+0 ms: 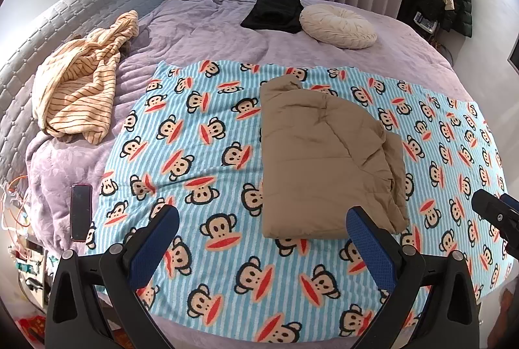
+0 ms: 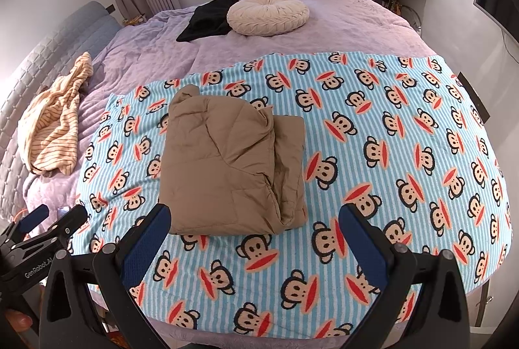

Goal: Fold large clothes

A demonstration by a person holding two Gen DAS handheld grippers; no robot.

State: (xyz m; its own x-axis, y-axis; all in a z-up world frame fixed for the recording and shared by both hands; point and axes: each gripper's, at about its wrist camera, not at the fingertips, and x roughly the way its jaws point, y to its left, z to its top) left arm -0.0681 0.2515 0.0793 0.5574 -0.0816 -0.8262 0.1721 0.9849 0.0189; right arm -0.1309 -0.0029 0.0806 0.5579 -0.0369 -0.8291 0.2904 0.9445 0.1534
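Note:
A tan quilted jacket [image 1: 324, 154] lies folded into a thick rectangle on the blue monkey-print blanket [image 1: 211, 135]; it also shows in the right wrist view [image 2: 227, 164] on the same blanket [image 2: 389, 154]. My left gripper [image 1: 262, 219] is open and empty, held above the blanket just short of the jacket's near edge. My right gripper [image 2: 256, 219] is open and empty, also near the jacket's front edge. Each gripper shows at the edge of the other's view: the right one [image 1: 496, 209] and the left one [image 2: 48, 219].
A crumpled striped cream garment [image 1: 81, 83] lies at the left by the grey headboard [image 1: 65, 11]. A folded black garment [image 1: 275, 13] and a round cream cushion [image 1: 337, 26] sit at the far side of the purple bed. A phone [image 1: 80, 211] lies at the left edge.

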